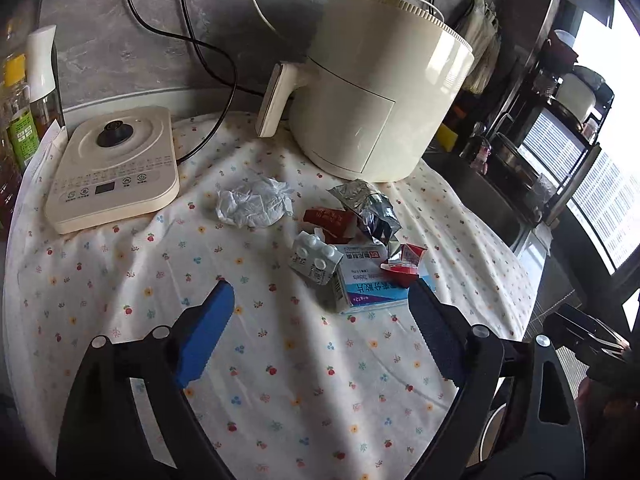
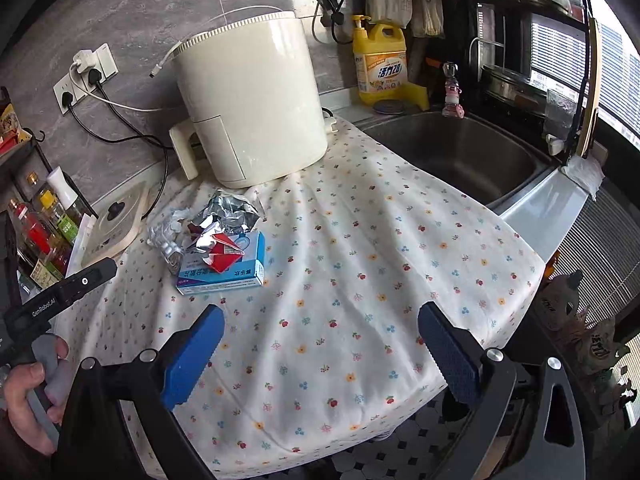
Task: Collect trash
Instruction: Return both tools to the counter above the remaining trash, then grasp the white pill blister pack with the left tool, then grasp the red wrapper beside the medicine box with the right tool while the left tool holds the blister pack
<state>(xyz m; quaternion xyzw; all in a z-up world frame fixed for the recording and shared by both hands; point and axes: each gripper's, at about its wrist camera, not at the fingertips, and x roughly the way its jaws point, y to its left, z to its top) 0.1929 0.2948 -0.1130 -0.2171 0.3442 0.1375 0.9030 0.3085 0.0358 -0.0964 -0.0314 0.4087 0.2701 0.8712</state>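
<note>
A pile of trash lies on the floral cloth (image 1: 280, 360): a crumpled white tissue (image 1: 254, 202), crumpled silver foil (image 1: 370, 206), red wrappers (image 1: 330, 222), a pill blister pack (image 1: 314, 260) and a blue and white medicine box (image 1: 368, 284). My left gripper (image 1: 322, 294) is open and empty, just in front of the box and blister pack. In the right wrist view the pile, with the medicine box (image 2: 224, 266), lies ahead to the left. My right gripper (image 2: 320, 322) is open and empty above bare cloth (image 2: 360, 280).
A cream air fryer (image 1: 376, 92) stands behind the trash, a kettle base (image 1: 116, 168) to the left, sauce bottles (image 1: 18, 120) at far left. A steel sink (image 2: 460, 156) lies to the right with a yellow detergent bottle (image 2: 382, 64). Cables trail along the wall.
</note>
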